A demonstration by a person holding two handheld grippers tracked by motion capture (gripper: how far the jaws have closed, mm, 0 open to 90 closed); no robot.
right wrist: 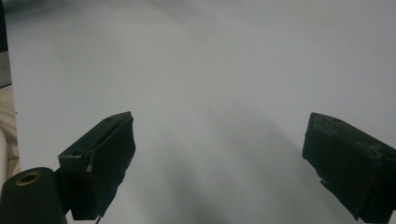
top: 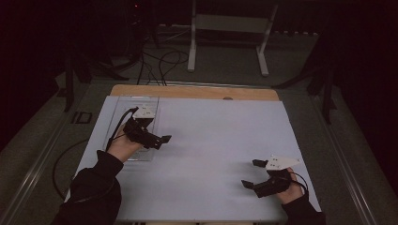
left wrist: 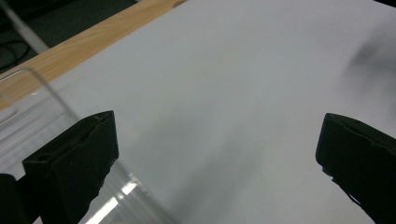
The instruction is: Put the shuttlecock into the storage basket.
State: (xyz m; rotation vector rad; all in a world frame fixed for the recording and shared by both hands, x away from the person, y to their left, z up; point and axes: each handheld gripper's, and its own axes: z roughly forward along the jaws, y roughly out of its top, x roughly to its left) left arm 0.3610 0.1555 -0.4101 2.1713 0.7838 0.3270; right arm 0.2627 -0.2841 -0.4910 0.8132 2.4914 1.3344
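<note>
Clear plastic tray [top: 123, 105]: seemed stiff, light, slippery | grasp at rim | left gripper [top: 157, 139] released above it | right gripper [top: 251, 173] released, empty

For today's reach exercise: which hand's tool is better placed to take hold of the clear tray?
Left. The left tool hangs open over the clear tray; the right tool, also open, sits far off over bare white table.

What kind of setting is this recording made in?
Probably a lab recording rig: a white-covered table in a dark room, cables on the floor, a white frame stand behind, and a clear tray at the table's left.
</note>
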